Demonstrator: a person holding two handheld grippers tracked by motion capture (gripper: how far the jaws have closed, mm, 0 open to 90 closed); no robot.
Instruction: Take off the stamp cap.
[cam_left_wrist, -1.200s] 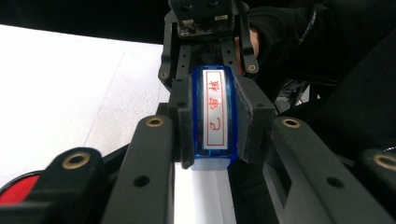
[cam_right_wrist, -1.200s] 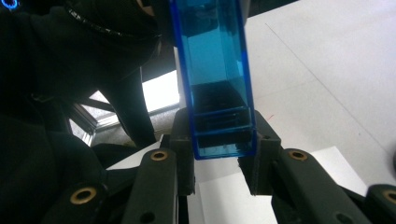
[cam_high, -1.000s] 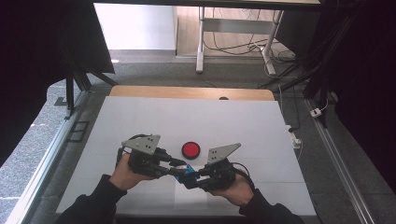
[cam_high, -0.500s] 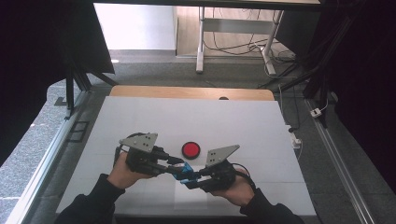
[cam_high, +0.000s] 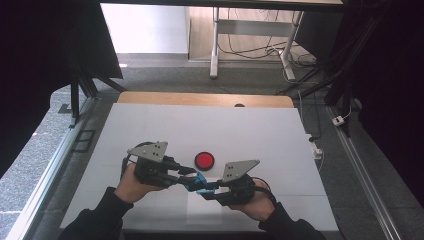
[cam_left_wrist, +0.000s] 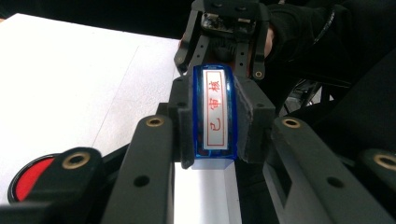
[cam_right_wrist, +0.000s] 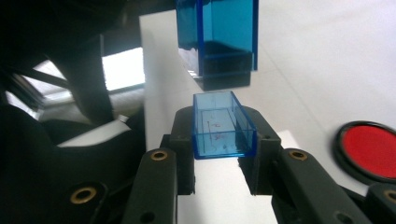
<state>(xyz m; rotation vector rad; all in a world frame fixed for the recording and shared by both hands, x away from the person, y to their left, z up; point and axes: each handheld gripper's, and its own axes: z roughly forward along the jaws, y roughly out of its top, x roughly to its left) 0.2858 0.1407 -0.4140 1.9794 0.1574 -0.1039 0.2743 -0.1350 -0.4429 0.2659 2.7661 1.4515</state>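
Note:
A blue stamp (cam_left_wrist: 214, 112) with a white face and red characters sits between the pads of my left gripper (cam_left_wrist: 215, 100), which is shut on it. My right gripper (cam_right_wrist: 218, 140) is shut on a clear blue cap (cam_right_wrist: 219, 130). In the right gripper view the stamp's blue body (cam_right_wrist: 217, 42) hangs just beyond the cap, a small gap apart. In the high view the left gripper (cam_high: 186, 174) and right gripper (cam_high: 209, 190) meet tip to tip over the table's near middle, with the blue pieces (cam_high: 196, 181) between them.
A red round pad (cam_high: 204, 160) in a black rim lies on the white table (cam_high: 150, 130) just beyond the grippers; it also shows as the red pad (cam_right_wrist: 369, 149) and red pad (cam_left_wrist: 28, 179). A wooden strip (cam_high: 200, 99) edges the far side.

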